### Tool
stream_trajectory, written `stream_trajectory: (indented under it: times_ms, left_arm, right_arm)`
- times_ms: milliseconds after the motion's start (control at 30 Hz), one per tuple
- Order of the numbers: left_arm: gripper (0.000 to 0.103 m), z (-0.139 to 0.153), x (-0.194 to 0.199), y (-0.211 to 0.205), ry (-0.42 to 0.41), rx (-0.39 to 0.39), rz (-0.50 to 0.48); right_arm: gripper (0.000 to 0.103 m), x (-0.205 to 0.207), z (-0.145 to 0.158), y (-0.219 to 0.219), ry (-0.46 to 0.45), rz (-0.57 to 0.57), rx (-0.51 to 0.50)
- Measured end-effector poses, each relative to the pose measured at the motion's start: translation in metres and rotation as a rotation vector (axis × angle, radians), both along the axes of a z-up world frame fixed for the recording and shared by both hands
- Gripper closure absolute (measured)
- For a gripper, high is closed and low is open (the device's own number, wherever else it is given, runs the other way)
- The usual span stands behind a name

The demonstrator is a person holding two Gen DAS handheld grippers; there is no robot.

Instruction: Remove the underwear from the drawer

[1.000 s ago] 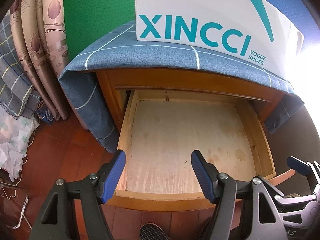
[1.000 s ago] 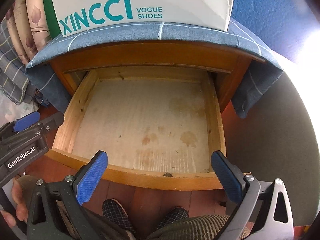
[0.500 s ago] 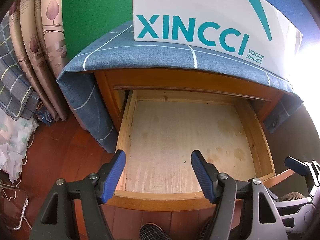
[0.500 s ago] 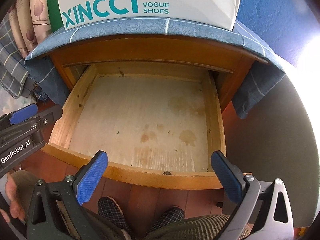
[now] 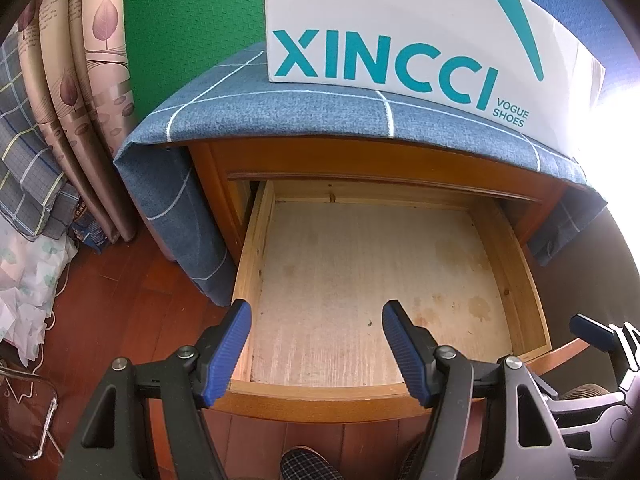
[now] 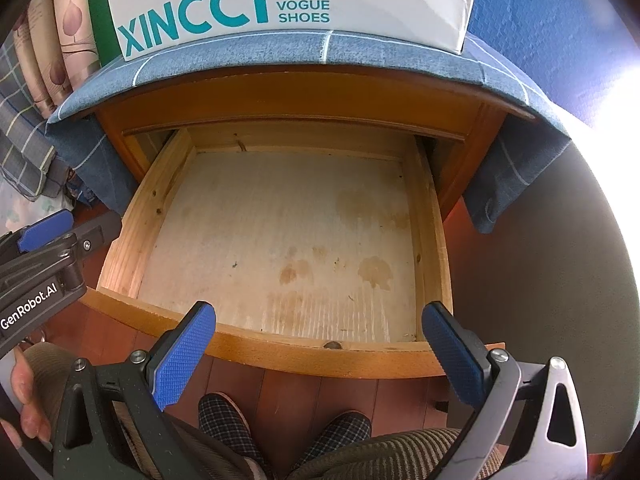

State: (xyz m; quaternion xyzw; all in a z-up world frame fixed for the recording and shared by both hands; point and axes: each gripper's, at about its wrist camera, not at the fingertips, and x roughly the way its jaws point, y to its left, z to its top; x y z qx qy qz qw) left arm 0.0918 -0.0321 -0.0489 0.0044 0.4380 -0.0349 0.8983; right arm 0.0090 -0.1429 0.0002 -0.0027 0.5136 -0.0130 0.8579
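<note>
Above drawer (image 6: 152,208) front edge: left claw (image 5: 316,350) and right claw (image 6: 320,354) both spread, gripping nothing. Since a second ago only slight camera drift; drawer bottom bare corner to corner. No underwear visible in either view — likely already removed
</note>
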Motion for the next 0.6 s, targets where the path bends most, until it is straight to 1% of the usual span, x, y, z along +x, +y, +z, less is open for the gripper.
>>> stream_trajectory:
  times_ms: [600]
  left_arm:
    - [0.033,-0.0019,0.0017,-0.0013,0.001,0.0,-0.006]
  right_arm:
    - [0.001,0.0007,-0.0011,0.0013,0.003,0.006,-0.004]
